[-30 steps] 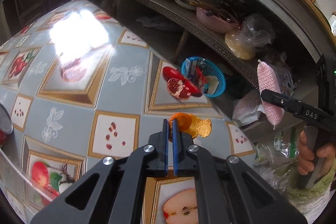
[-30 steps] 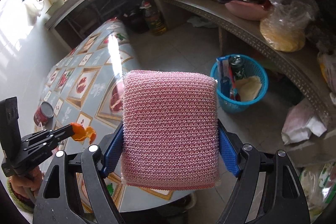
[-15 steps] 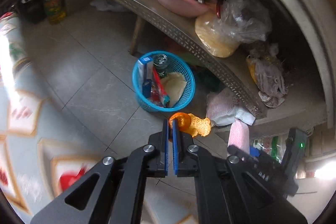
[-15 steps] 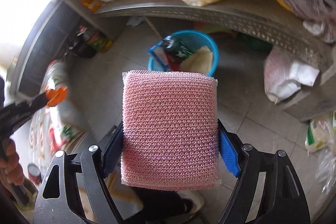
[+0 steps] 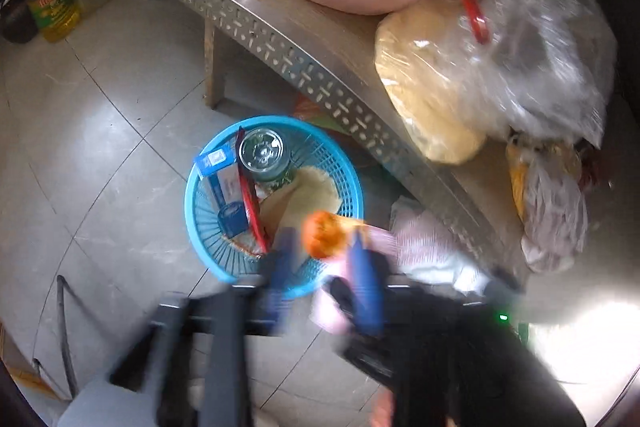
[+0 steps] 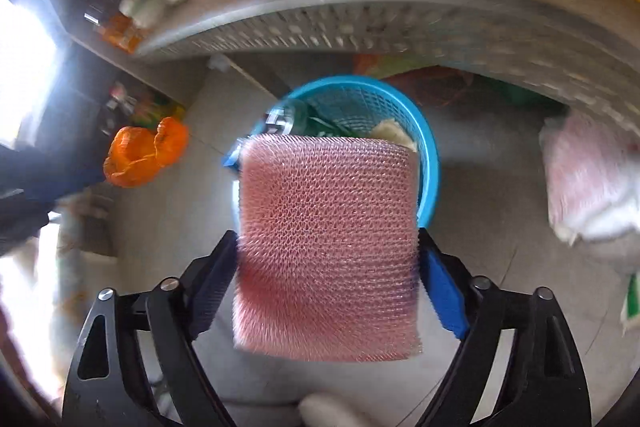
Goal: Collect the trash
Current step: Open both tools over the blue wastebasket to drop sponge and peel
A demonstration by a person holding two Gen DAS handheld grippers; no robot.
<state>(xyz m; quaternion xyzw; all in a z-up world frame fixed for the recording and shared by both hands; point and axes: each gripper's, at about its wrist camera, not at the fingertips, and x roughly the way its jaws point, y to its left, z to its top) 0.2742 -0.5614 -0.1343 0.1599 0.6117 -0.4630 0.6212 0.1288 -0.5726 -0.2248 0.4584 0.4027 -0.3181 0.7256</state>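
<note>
We are seeing a crumpled orange peel [image 5: 325, 235] between our left gripper's [image 5: 323, 259] opening jaws, the pads not pressing it, over the near rim of the blue basket [image 5: 200, 227]. Our right gripper [image 6: 328, 267], angled steeply down, is opening around a pink mesh sponge [image 6: 326, 251] above the basket; the right pad is standing clear. Bare floor [image 5: 120, 115] is lying left; the shelf [image 5: 280, 43] is crowding the far side.

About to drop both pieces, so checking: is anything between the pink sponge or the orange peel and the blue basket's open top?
Nothing visible blocks either. The blue basket is open-topped, holding only earlier trash. The orange peel sits between the opening left claw above its near rim. The pink sponge lies between the opening right claw, the basket right behind it.
</note>
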